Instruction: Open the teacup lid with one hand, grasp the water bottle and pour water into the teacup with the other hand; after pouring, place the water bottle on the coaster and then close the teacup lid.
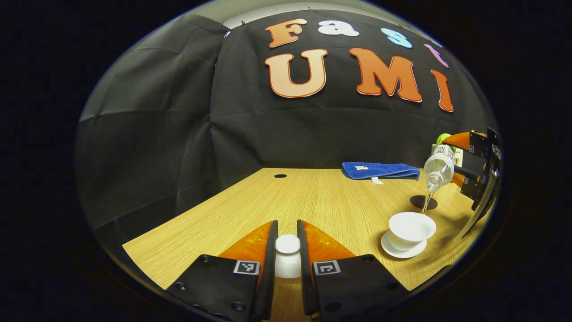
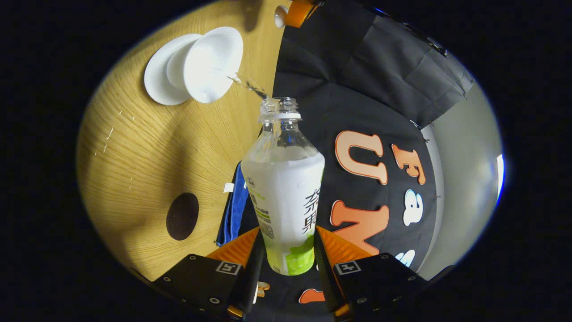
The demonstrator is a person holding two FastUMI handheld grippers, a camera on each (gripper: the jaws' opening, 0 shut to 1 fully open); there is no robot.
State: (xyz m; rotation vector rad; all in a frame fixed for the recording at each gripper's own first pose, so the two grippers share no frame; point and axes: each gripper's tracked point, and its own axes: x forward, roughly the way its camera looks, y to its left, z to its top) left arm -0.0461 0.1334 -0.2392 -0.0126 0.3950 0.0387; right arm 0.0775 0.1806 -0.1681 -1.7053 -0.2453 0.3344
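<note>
Mid-pour right now. Left gripper [image 1: 287,250] clamped on the teacup lid [image 1: 288,256], parked low over the surface [image 1: 250,201] well to the left of the teacup [image 1: 411,229]. Teacup open on its saucer [image 1: 389,247]. Right gripper [image 2: 286,257] grasping the water bottle [image 2: 286,197], tipped above the teacup, thin stream [image 1: 427,200] landing inside. Best to keep the tilt gentle, neck over the teacup's middle. Coaster [image 1: 423,202] just behind the teacup, blue towel [image 1: 380,170] farther back. Bottle label printed, too small to make out properly.

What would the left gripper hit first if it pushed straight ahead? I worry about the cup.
Likely nothing soon: the left gripper, holding the lid, faces bare table, then the wall. The teacup sits off right.
</note>
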